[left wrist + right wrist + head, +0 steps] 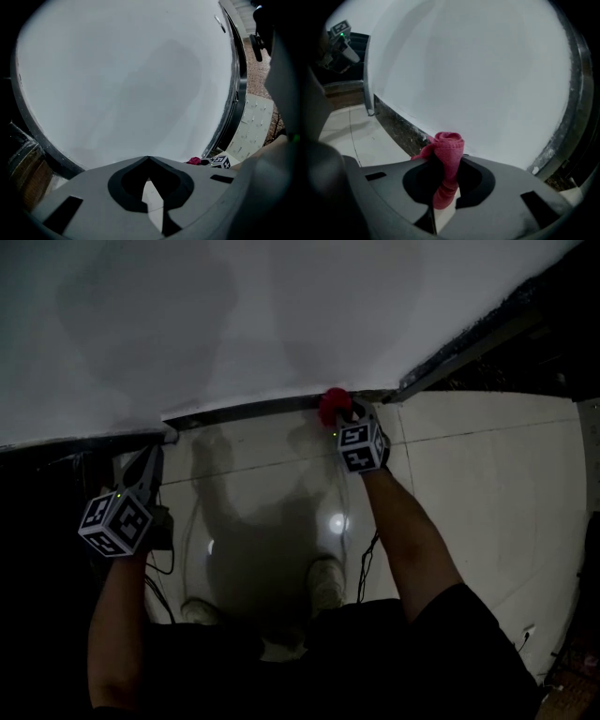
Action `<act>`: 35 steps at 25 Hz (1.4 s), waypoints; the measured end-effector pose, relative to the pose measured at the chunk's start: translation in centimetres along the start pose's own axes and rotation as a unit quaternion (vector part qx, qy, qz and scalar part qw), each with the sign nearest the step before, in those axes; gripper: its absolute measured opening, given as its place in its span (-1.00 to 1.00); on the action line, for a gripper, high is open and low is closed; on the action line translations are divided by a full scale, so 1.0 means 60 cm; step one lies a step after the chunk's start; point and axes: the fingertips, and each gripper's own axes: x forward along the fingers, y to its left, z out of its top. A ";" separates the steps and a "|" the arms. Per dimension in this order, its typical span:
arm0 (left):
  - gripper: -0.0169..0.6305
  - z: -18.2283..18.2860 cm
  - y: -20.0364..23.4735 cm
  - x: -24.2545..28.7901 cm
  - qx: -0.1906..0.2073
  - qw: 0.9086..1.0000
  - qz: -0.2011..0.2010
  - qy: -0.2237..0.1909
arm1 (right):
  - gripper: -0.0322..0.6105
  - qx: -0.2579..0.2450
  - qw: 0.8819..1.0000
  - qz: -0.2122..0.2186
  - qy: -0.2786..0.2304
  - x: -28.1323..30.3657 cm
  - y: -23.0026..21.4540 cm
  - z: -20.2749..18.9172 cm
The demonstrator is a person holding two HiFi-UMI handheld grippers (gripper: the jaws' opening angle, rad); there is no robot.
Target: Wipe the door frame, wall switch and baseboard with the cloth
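The right gripper point(347, 418) pinched the cloth point(333, 404) against the baseboard point(244, 410); the left gripper point(150, 457) hung closed, empty. Hard rubbing might tug the bunched fabric free.

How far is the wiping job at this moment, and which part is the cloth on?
Done: nothing visible proves that any part is already wiped. In hand: the right gripper is shut on the red cloth, held at the dark baseboard under the white wall. The left gripper is shut and empty. Left: no wall switch is in view, so it probably remains.
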 end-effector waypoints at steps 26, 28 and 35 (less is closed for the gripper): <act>-0.97 -0.050 0.054 -0.004 0.026 0.998 0.019 0.053 | -0.74 0.190 0.956 -0.183 0.131 -0.040 -0.211 -0.187; -0.97 -0.043 0.055 -0.008 0.023 0.999 0.015 0.044 | -0.74 0.200 0.957 -0.175 0.119 -0.050 -0.185 -0.179; -0.97 0.000 0.056 -0.045 -0.015 1.000 0.011 -0.007 | -0.74 0.164 0.977 -0.115 0.072 -0.103 -0.085 -0.107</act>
